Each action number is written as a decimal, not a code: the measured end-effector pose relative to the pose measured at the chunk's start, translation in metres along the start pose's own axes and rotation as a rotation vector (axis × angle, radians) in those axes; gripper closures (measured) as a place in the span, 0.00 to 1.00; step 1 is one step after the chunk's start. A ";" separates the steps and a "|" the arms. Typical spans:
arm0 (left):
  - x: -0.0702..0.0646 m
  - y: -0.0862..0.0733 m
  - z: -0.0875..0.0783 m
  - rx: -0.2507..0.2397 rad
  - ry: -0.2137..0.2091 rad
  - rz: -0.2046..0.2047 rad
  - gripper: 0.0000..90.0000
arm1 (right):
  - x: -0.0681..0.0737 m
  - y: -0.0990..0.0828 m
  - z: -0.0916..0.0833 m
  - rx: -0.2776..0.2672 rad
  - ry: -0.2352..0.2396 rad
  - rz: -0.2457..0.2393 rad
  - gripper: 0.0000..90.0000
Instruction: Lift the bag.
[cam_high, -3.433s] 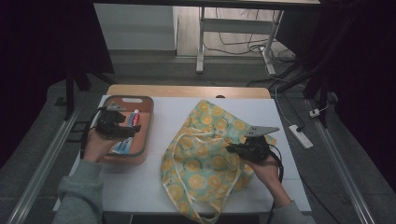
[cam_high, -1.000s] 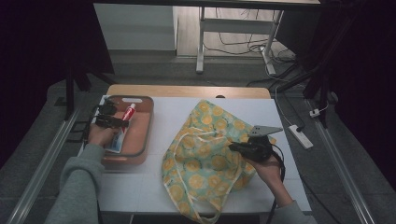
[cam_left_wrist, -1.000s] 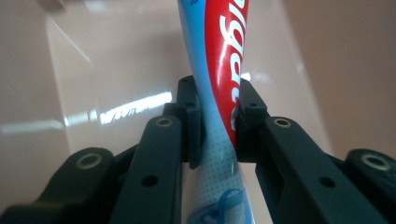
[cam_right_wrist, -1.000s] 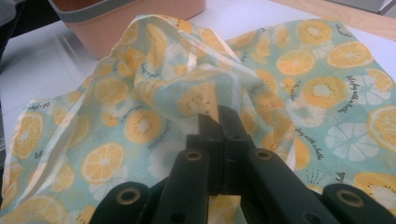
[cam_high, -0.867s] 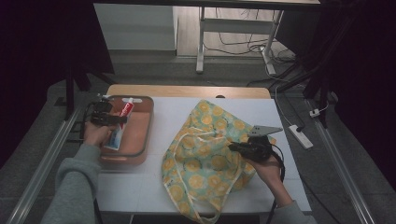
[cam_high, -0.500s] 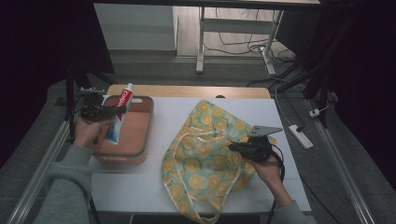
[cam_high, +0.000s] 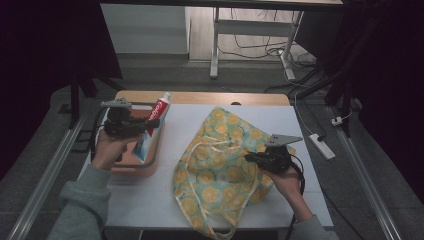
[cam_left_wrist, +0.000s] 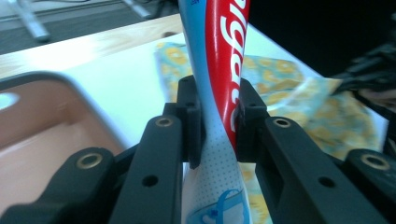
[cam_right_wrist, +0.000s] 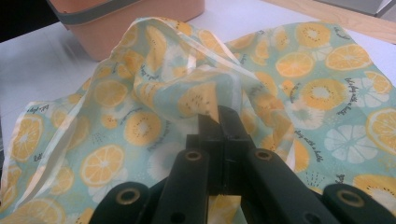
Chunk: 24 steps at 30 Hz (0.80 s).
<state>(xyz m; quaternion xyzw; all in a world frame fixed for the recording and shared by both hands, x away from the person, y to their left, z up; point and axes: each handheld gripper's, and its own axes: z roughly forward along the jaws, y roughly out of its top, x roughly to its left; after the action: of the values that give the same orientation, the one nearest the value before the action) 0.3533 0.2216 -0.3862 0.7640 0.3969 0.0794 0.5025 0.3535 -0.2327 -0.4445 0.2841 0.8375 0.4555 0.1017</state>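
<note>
Black jaws, left: the left gripper (cam_left_wrist: 212, 116) pinches a red, white and blue toothpaste tube (cam_left_wrist: 219, 70) between its two pads, clamped across the tube's lower body.
Change since earlier: 3.4 seconds ago this gripper sat low in the tray with the tube among the tray's contents; now the left gripper (cam_high: 142, 126) is raised above the tray's near-right rim, and the toothpaste tube (cam_high: 159, 110) has come up with it.
Tube's look: red panel with white lettering on one side, pale blue along the other, a dotted white lower end; in the high view its white cap points up and away from the person.
Black jaws, right: the right gripper (cam_right_wrist: 223, 126) has its jaws pressed together on a fold of the fabric bag (cam_right_wrist: 187, 93); seen from above, the right gripper (cam_high: 252, 158) has kept to the same spot at the bag's right side.
Bag: pale green cloth printed with orange and lemon slices, lying crumpled on the white table (cam_high: 150, 200), its cream handles (cam_high: 210, 147) looped on top.
Tray: salmon-pink tray (cam_high: 142, 167) at the table's left, just beside the bag, with a blue-and-white packet (cam_high: 141, 146) in it.
Hands: grey sleeves enter from below, one hand on each gripper.
</note>
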 end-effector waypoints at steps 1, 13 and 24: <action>-0.005 0.000 0.002 0.003 -0.018 0.012 0.84 | 0.000 0.000 0.000 -0.002 0.000 0.000 0.99; -0.056 0.004 0.038 0.048 -0.144 0.132 0.84 | 0.000 0.000 0.001 0.000 0.002 0.001 0.99; -0.094 0.001 0.075 0.111 -0.250 0.216 0.84 | -0.001 0.000 0.000 -0.007 -0.002 0.003 0.99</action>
<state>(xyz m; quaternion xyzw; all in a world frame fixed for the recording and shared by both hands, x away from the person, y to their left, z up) 0.3296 0.1042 -0.3960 0.8327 0.2504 0.0152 0.4936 0.3547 -0.2334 -0.4445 0.2856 0.8353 0.4584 0.1030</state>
